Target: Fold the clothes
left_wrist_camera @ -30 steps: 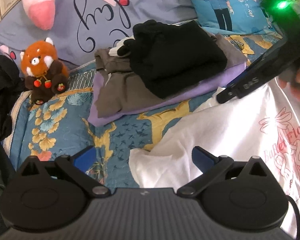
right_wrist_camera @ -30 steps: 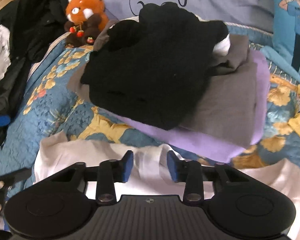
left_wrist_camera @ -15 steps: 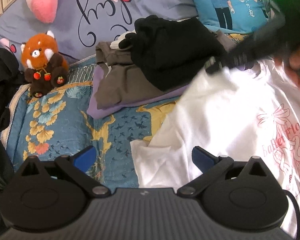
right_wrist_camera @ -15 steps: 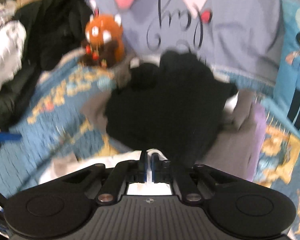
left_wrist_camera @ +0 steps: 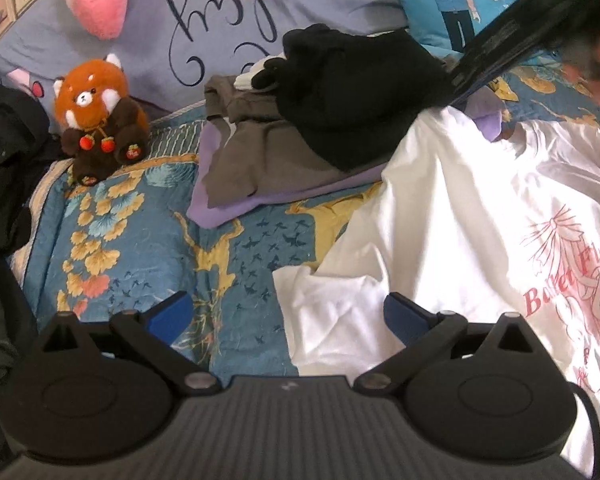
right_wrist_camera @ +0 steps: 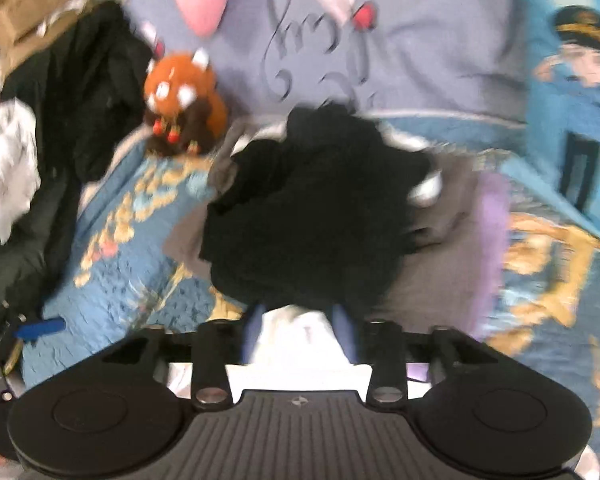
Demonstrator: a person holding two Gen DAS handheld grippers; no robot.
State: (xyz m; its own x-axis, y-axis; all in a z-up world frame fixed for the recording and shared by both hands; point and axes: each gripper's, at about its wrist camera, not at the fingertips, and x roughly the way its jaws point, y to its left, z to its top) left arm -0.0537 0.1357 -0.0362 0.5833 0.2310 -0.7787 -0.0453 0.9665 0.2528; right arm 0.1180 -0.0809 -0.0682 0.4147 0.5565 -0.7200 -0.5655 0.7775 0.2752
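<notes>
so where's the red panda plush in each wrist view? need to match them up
Left wrist: red panda plush at upper left, sitting on the blue floral bedspread, left of the folded clothes stack.
Right wrist: plush at upper left of centre, blurred, also left of the stack.
Shared landmark: lavender pillow with script lettering behind both.

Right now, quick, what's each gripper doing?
Left gripper: open, holding nothing.
Right gripper: open; jaws have just been opening, white T-shirt fabric is between them, apparently no longer pinched.
</notes>
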